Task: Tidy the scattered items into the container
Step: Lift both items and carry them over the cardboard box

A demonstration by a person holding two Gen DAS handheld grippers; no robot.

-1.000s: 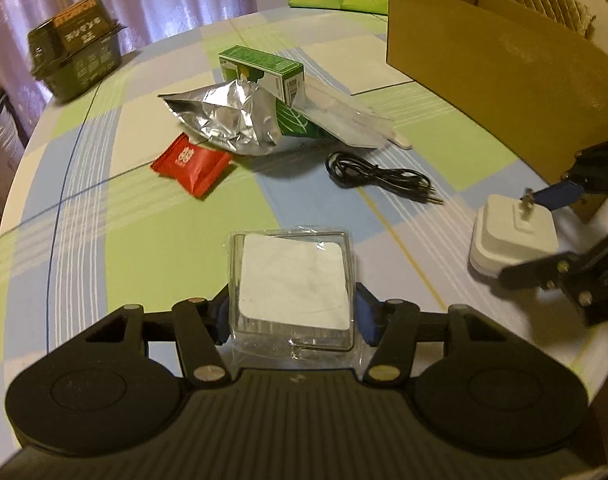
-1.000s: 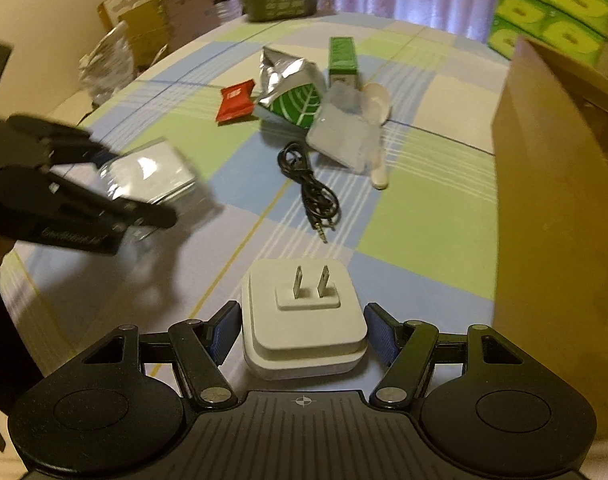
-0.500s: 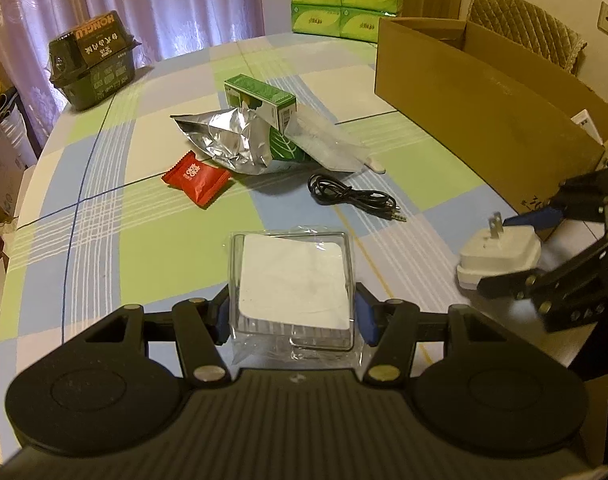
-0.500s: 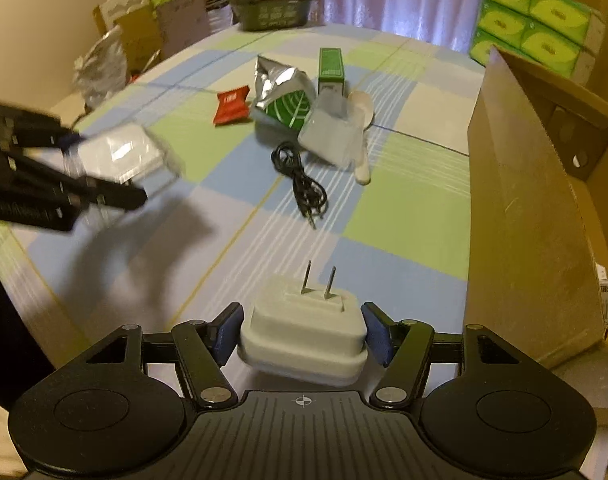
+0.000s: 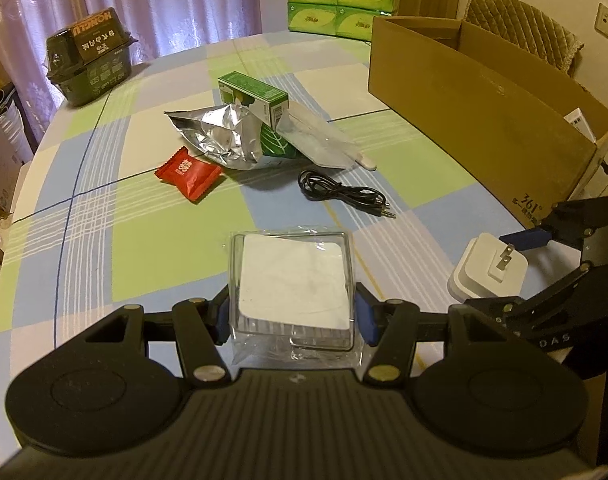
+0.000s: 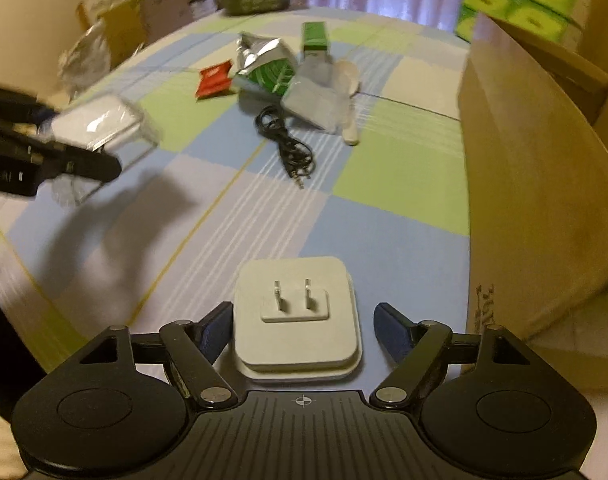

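- Tongs, pair, mine: left gripper (image 5: 291, 312) clamped on a clear plastic packet holding a white square pad (image 5: 293, 284), carried above the cloth. Right gripper (image 6: 304, 322) straddles a white square two-pin plug adapter (image 6: 295, 280); one pad touches it and a sliver of gap shows at the other, so I cannot tell whether it is gripped.
- Round table, blue-green check cloth (image 5: 103, 240).
- Open brown cardboard box (image 5: 484, 120), at my right, just beside the adapter.
- Crumpled silver foil pouch (image 5: 219, 136), green carton (image 5: 251, 94), red sachet (image 5: 187, 174), coiled black cable (image 5: 340, 196): mid-table, uncollected.
- Step in hand, I judge: carrying to the box. Next: lift over its wall, then release.
- Views: the left shows the box's open top; the right shows mostly its outer wall.
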